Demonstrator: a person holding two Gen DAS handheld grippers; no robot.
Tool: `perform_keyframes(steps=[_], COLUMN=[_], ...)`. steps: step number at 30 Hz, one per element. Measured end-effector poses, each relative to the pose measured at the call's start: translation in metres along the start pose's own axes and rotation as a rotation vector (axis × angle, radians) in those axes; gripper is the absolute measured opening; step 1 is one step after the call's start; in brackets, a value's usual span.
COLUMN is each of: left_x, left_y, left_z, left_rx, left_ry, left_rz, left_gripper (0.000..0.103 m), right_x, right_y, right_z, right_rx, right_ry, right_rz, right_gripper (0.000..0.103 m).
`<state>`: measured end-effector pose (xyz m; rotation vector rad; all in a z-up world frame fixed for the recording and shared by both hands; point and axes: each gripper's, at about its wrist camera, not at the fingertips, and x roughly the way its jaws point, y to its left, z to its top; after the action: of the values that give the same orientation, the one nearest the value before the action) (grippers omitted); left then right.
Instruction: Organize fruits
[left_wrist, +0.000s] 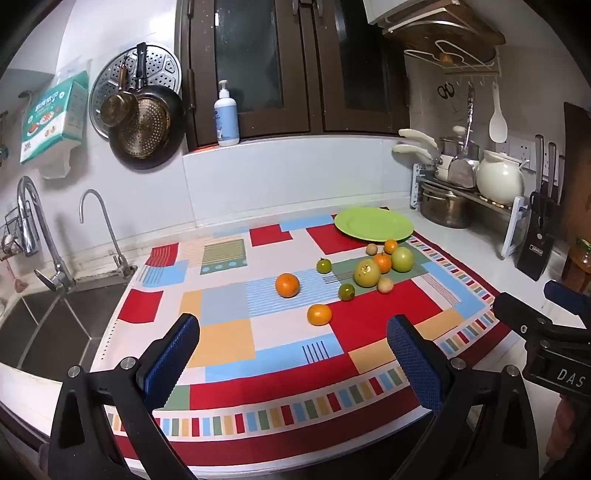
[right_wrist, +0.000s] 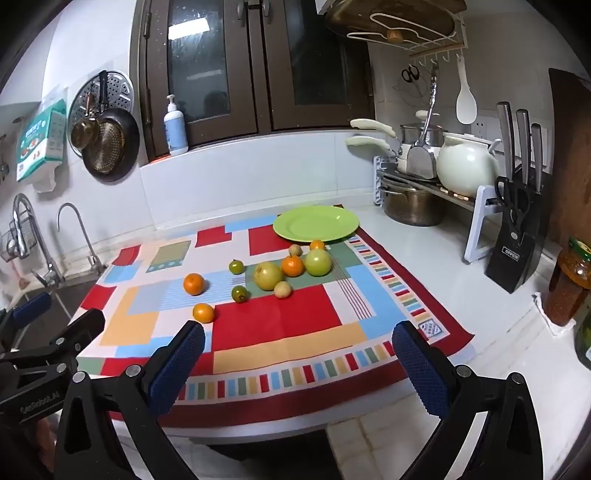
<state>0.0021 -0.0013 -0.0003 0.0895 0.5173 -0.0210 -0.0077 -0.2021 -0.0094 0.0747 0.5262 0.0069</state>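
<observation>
Left gripper (left_wrist: 291, 334) stands wide apart, holding nothing, above the near edge of the patchwork cloth (left_wrist: 280, 376). Right gripper (right_wrist: 298, 341) likewise wide and unloaded. Fruit lies loose on the cloth: one orange (left_wrist: 287, 285) and another orange (left_wrist: 319, 314) apart from a cluster around a large green fruit (left_wrist: 366, 272), possibly an apple. The green plate (left_wrist: 373, 223) sits at the cloth's far edge, nothing on it. Sink (left_wrist: 44, 325) to the left.

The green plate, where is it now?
In both views the green plate lies at the cloth's far right corner, just behind the fruit cluster, with nothing on it.
</observation>
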Motion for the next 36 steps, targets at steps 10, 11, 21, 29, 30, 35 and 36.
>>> perform_keyframes(steps=[10,11,21,29,30,35,36], left_x=[-0.007,-0.007,-0.003,-0.003,-0.003,-0.003,-0.003], left_y=[-0.002,-0.002,-0.001,-0.001,-0.001,-0.001,-0.001], left_z=[0.003,0.004,0.003,0.002,0.002,0.003,0.003], left_rx=[-0.006,-0.005,-0.016,-0.017,-0.016,-0.020,-0.020], left_ry=[-0.040,-0.038,-0.029,-0.035,-0.035,-0.037,-0.037], left_rz=[0.000,-0.002,-0.029,-0.033,-0.032,-0.032,-0.036], left_gripper=[0.103,0.103,0.103,0.103,0.103,0.103,0.103], right_x=[0.001,0.002,0.001,-0.001,-0.001,-0.001,-0.001], right_y=[-0.003,-0.003,-0.002,0.000,0.000,0.000,0.000], right_z=[0.003,0.003,0.005,0.006,0.006,0.007,0.007], right_rx=[0.010,0.012,0.011,0.003,0.004,0.004,0.003], right_ry=[0.012,0.013,0.011,0.005,0.004,0.001,0.001], right_rz=[0.025,0.027,0.029,0.031,0.032,0.033,0.033], right_gripper=[0.102,0.102,0.102,0.102,0.102,0.102,0.102])
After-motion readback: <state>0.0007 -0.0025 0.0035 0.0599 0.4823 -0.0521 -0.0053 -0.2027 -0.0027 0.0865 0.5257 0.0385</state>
